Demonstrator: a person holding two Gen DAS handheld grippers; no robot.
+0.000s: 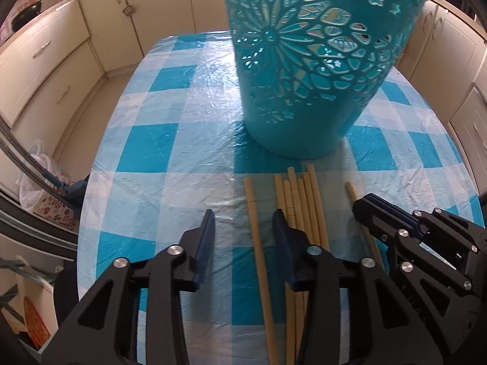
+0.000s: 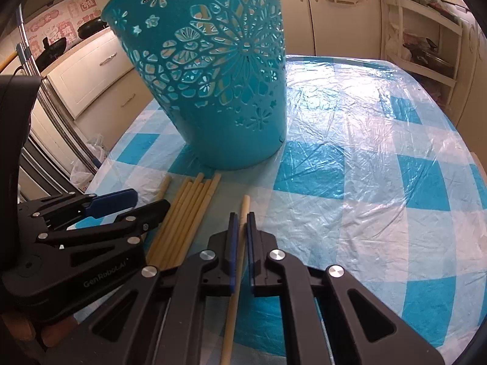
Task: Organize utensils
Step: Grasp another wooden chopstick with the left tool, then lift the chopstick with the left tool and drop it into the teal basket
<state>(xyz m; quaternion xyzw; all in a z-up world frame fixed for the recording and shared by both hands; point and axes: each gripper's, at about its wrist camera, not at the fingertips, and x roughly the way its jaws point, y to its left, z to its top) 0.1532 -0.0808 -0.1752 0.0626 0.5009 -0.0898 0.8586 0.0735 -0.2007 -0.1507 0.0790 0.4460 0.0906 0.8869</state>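
Nearest, the right tool [image 2: 240, 222] is clenched on one chopstick [image 2: 239, 261], which lies between its blue pads and reaches forward beyond the tips. Beside it, the left tool [image 1: 243, 222] stands partly open around a single chopstick [image 1: 258, 243]; its pads do not press on it. Just right of this one lies a bundle of chopsticks [image 1: 301, 200] on the checkered worktop [image 1: 158, 152]. Behind them stands the teal basket [image 1: 304, 76] with flower cut-outs, upright, close to the chopstick ends.
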